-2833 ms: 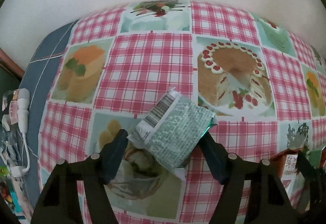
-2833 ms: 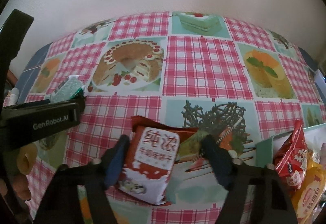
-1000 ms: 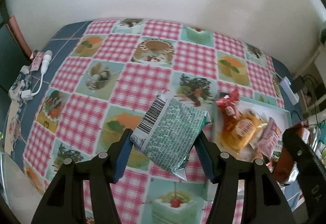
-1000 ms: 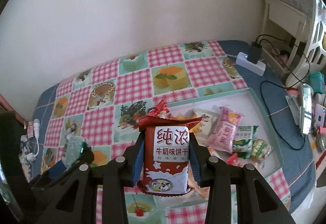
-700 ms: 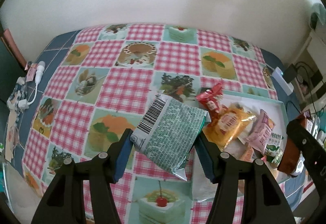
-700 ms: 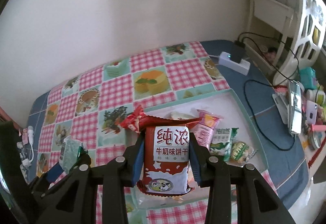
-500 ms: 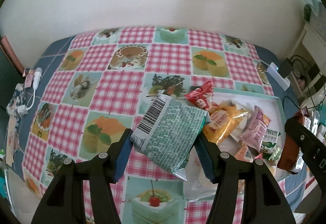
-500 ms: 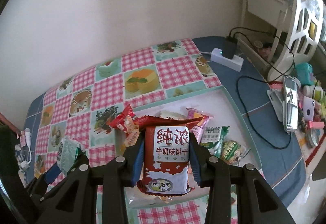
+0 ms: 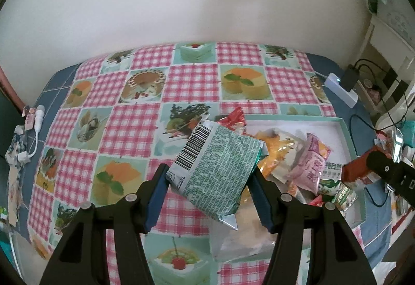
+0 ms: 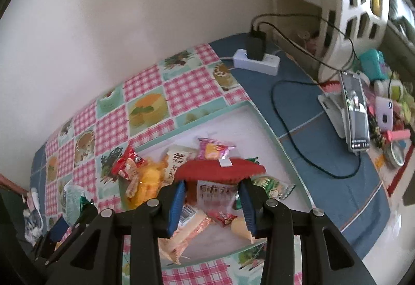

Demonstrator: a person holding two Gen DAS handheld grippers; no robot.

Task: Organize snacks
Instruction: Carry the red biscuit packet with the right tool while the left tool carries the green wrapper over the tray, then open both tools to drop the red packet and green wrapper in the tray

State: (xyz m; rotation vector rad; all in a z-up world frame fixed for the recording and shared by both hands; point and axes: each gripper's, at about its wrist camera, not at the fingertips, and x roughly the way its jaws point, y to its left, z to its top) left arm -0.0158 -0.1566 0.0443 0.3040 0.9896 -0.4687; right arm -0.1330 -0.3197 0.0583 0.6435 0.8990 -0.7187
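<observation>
Checked tablecloth (image 9: 186, 82), packet-gripping tongs (image 9: 207, 183) above

Left tool (image 9: 208, 187) clamped on green packet (image 9: 216, 171); right tool (image 10: 211, 200) clamped on red packet (image 10: 220, 171)

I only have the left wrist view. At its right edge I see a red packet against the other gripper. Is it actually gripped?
Observer: Yes. In the right wrist view the right gripper has a finger pressed on each side of the red packet.
Reviewer: Is it over the tray?
Observer: Yes. It hangs above the tray, over a small packet lying inside it.
Reviewer: Anything right of the tray to mind?
Observer: A phone propped on a stand, apart from the tray.
</observation>
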